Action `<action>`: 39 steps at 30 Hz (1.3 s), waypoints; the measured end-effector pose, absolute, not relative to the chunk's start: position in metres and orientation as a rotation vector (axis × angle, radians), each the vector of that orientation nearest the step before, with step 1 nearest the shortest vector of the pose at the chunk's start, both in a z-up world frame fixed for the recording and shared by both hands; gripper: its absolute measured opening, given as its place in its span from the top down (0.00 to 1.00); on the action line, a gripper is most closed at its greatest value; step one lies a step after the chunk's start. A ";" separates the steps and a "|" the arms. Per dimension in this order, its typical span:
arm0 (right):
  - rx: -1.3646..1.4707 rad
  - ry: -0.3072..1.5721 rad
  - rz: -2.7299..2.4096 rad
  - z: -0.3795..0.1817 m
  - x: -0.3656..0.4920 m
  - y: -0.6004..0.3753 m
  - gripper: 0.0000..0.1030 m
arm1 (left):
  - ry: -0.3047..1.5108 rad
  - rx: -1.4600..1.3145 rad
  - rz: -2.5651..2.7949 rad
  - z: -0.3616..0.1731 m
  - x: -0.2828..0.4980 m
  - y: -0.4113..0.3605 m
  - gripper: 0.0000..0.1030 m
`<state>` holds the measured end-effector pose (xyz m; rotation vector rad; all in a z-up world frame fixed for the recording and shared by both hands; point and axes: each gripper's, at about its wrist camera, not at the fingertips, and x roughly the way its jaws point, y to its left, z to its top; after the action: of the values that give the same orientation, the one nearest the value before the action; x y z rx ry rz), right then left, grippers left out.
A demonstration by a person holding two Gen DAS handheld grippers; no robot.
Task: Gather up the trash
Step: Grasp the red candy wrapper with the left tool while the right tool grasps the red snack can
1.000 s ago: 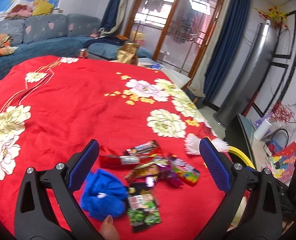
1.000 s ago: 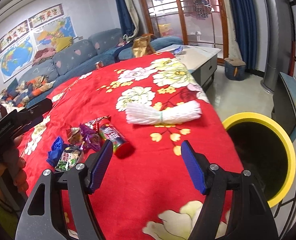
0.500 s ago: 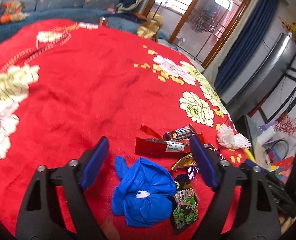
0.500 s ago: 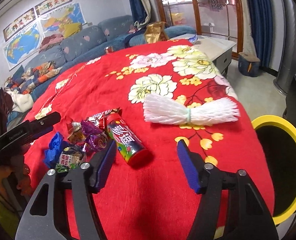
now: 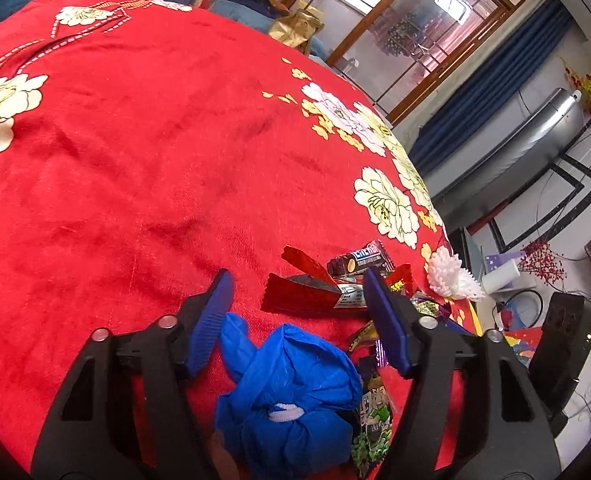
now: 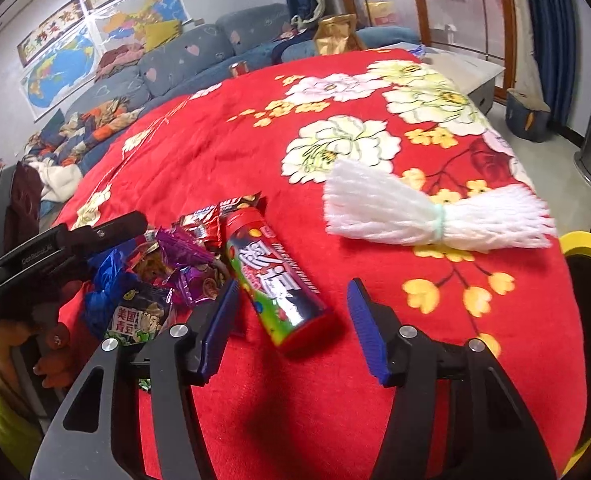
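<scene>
A crumpled blue glove (image 5: 291,384) lies on the red flowered cloth (image 5: 135,140) between the fingers of my open left gripper (image 5: 297,280), which straddles it low. Beyond it lie a red wrapper (image 5: 307,292), a dark candy-bar wrapper (image 5: 359,260) and a green snack packet (image 5: 371,424). My right gripper (image 6: 293,292) is open around the near end of a red candy tube (image 6: 271,276). A white foam net (image 6: 427,216) lies farther right. Purple wrappers (image 6: 187,260) sit left of the tube.
A yellow-rimmed trash bin (image 6: 583,248) stands past the table's right edge. My left gripper also shows at the left of the right wrist view (image 6: 55,244). A sofa (image 6: 199,60) and a gold bag (image 6: 335,36) are behind the table.
My left gripper has lowered and moved forward over the blue glove, its fingers now either side of it. My right gripper has moved left and closer, around the candy tube's end.
</scene>
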<state>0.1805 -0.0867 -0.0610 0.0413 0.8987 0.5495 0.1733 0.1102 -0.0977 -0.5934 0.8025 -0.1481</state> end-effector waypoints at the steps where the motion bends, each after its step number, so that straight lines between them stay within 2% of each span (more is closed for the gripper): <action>1: 0.041 0.904 0.555 -0.063 0.182 -0.086 0.51 | 0.806 -0.589 -0.149 -0.098 0.173 0.110 0.50; 11: 0.045 0.908 0.557 -0.069 0.176 -0.087 0.60 | 0.811 -0.560 -0.174 -0.094 0.167 0.104 0.86; 14: 0.060 0.905 0.549 -0.068 0.170 -0.091 0.63 | 0.800 -0.544 -0.180 -0.089 0.166 0.102 0.93; 19: 0.097 0.899 0.535 -0.064 0.158 -0.103 0.64 | 0.772 -0.541 -0.204 -0.078 0.160 0.098 0.98; 24: 0.117 0.897 0.522 -0.062 0.151 -0.111 0.64 | 0.758 -0.523 -0.189 -0.073 0.160 0.100 0.98; 25: 0.123 0.892 0.516 -0.060 0.149 -0.114 0.64 | 0.762 -0.523 -0.177 -0.074 0.161 0.102 0.88; 26: 0.126 0.888 0.513 -0.059 0.148 -0.116 0.65 | 0.763 -0.525 -0.175 -0.075 0.160 0.104 0.72; 27: 0.132 0.882 0.509 -0.057 0.145 -0.119 0.65 | 0.765 -0.536 -0.175 -0.076 0.162 0.106 0.68; 30: 0.149 0.866 0.500 -0.051 0.140 -0.127 0.65 | 0.782 -0.567 -0.180 -0.081 0.168 0.109 0.65; 32: 0.157 0.850 0.493 -0.045 0.136 -0.134 0.66 | 0.798 -0.586 -0.171 -0.087 0.175 0.110 0.58; 39: 0.173 0.810 0.460 -0.030 0.128 -0.159 0.66 | 0.802 -0.659 -0.182 -0.095 0.189 0.117 0.58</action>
<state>0.1279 -0.1587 -0.0298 0.1734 0.8101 0.4599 0.1893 0.1165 -0.0950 -0.6590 0.8016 -0.1819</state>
